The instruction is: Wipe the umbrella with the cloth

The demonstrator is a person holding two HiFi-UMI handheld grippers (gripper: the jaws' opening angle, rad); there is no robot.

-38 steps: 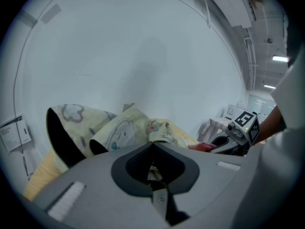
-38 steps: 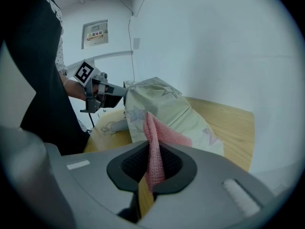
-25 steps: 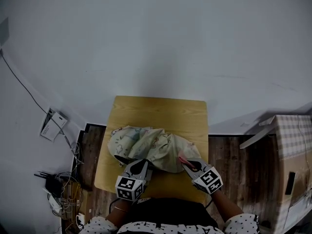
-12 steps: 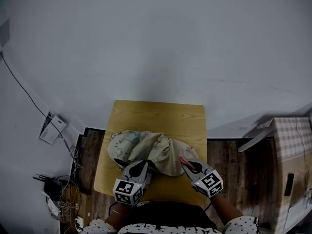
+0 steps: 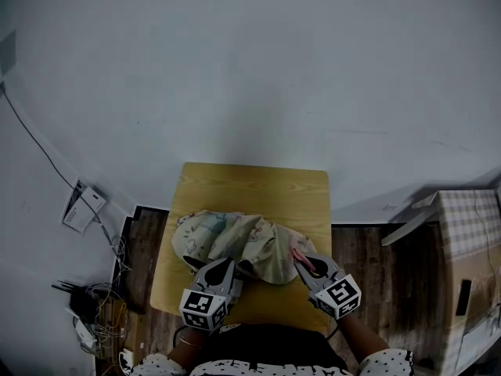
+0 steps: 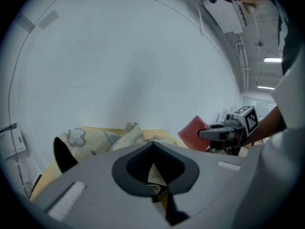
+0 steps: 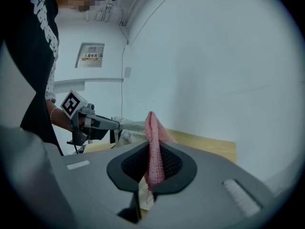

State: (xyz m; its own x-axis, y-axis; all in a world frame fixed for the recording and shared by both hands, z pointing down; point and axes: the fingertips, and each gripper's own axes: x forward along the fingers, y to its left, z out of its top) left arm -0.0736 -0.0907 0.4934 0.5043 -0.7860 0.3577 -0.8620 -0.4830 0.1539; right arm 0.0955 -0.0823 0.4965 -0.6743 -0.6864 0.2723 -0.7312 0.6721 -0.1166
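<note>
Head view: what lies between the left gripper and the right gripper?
The bunched cream umbrella fills the gap between the left gripper and the right gripper, on the wooden table; the head view shows it.

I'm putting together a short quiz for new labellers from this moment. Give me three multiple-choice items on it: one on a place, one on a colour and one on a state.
1. Where does the umbrella lie?
A. on the wooden table
B. on the floor
C. hung on the wall

2. What colour is the cloth in the right tool?
A. blue
B. pink
C. white

3. How does the left tool stand?
A. wide open and empty
B. shut on umbrella fabric
C. out of every view

Answers:
1 A: the head view shows it spread across the tabletop.
2 B: a pink weave stands up between the right tool's jaws.
3 B: its jaws meet, with pale fabric pinched between them.
</note>
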